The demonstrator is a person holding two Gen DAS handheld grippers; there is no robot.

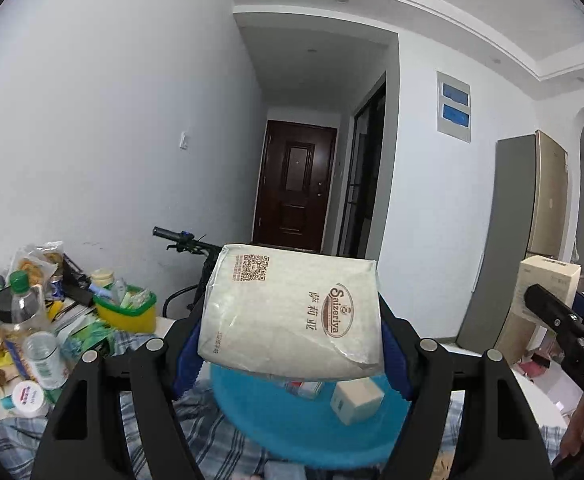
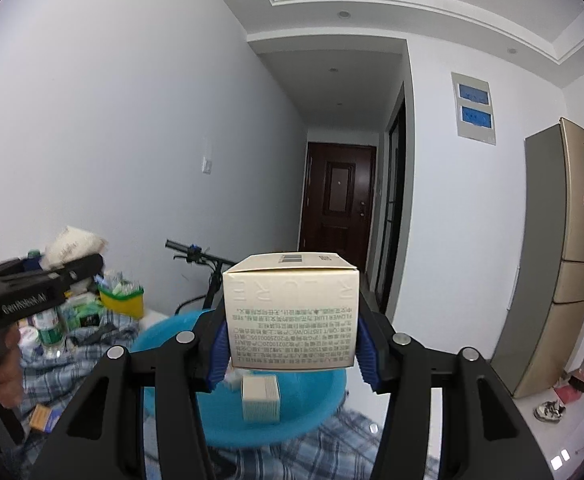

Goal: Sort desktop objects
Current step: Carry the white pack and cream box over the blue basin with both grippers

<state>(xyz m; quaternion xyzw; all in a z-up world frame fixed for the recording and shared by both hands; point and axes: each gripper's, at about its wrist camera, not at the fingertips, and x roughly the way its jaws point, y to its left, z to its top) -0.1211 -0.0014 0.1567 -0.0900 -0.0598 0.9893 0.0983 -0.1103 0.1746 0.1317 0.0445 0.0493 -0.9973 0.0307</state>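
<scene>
My left gripper is shut on a white tissue pack with a brown logo and holds it above a blue basin. A small white box lies in the basin. My right gripper is shut on a cream carton and holds it above the same blue basin, where a small ribbed white box lies. The right gripper and its carton show at the right of the left wrist view. The left gripper body shows at the left of the right wrist view.
A cluttered pile sits left on a plaid cloth: a yellow-green tub, clear bottles, snack bags. A bicycle handlebar stands behind. A fridge and dark door lie beyond.
</scene>
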